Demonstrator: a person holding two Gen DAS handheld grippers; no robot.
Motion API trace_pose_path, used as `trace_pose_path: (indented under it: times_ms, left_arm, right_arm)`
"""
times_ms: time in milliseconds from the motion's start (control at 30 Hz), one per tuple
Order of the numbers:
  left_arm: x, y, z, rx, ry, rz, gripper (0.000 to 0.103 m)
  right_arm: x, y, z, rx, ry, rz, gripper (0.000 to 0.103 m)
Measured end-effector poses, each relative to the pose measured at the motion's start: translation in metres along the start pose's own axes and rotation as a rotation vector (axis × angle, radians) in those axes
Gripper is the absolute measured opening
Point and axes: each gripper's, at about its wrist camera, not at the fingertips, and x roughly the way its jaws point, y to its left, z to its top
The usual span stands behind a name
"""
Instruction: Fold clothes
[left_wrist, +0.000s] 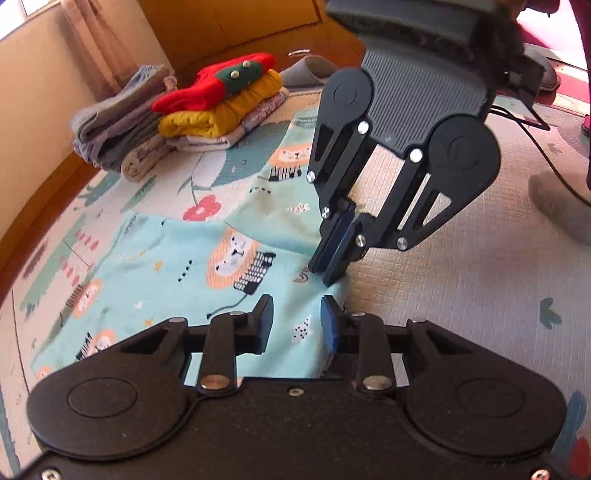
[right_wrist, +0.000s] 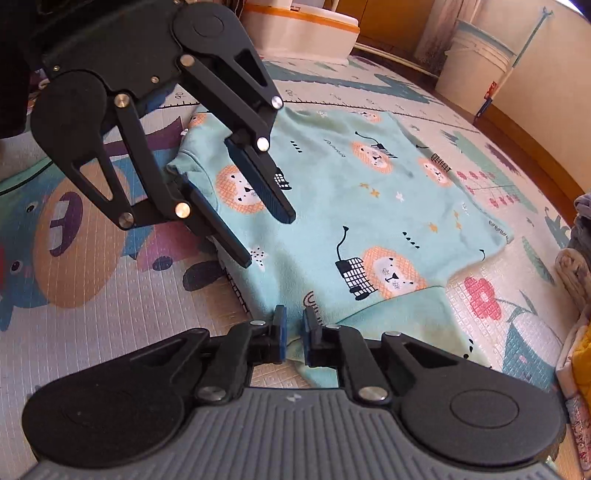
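My right tongs (right_wrist: 292, 334) pinch the near edge of the lion-print garment (right_wrist: 369, 206), which lies flat on the play mat (right_wrist: 110, 332) mid-frame. My left tongs (left_wrist: 297, 321) stand wide over it, seemingly holding nothing. Folded clothes (left_wrist: 207, 107) sit upper left.

- The play mat (right_wrist: 110, 332) carries a printed ruler line near its far edge, with "20" (right_wrist: 180, 96) beside it.
- A small script word (right_wrist: 334, 152) on the garment (right_wrist: 369, 206) is too blurred to read.
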Motion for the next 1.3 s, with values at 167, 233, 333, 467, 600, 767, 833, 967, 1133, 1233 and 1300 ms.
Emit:
trace_pose_path:
  times_ms: [167,233,333,467,600,767,833,967,1133,1233,1300]
  left_arm:
    - [0.002,-0.018,-0.014,0.04,-0.054,0.034,0.018]
    - [0.002,-0.019,-0.016,0.057,-0.071,0.051,0.017]
    - [0.003,-0.021,-0.016,0.046,-0.077,0.06,0.016]
    - [0.003,-0.019,-0.015,0.03,-0.068,0.05,0.016]
    - [0.003,-0.02,-0.017,0.026,-0.073,0.054,0.016]
    - [0.002,-0.022,-0.018,0.026,-0.077,0.062,0.016]
    - [0.002,-0.02,-0.017,0.021,-0.075,0.056,0.016]
    - [0.002,-0.02,-0.019,0.008,-0.084,0.056,0.016]
    - [0.002,-0.019,-0.019,-0.006,-0.087,0.055,0.016]
    - [0.002,-0.019,-0.018,-0.011,-0.084,0.054,0.016]
    - [0.002,-0.018,-0.017,-0.015,-0.08,0.052,0.016]
  right_arm:
    - [-0.001,-0.01,0.001,0.063,0.015,-0.025,0.005]
    - [-0.001,-0.014,0.002,0.089,0.021,-0.035,0.006]
    - [-0.001,-0.019,0.003,0.127,0.029,-0.05,0.015]
    - [0.008,-0.024,-0.004,0.145,0.094,-0.047,0.014]
    - [0.003,-0.024,0.008,0.133,0.129,-0.035,0.014]
    - [0.004,-0.033,0.017,0.194,0.103,-0.058,0.015]
    - [0.002,-0.036,0.016,0.207,0.107,-0.06,0.015]
    - [-0.002,-0.041,0.014,0.233,0.114,-0.064,0.015]
    - [-0.007,-0.047,0.011,0.265,0.124,-0.068,0.015]
    - [-0.007,-0.053,0.01,0.286,0.124,-0.076,0.018]
    - [-0.003,-0.061,0.01,0.303,0.113,-0.09,0.026]
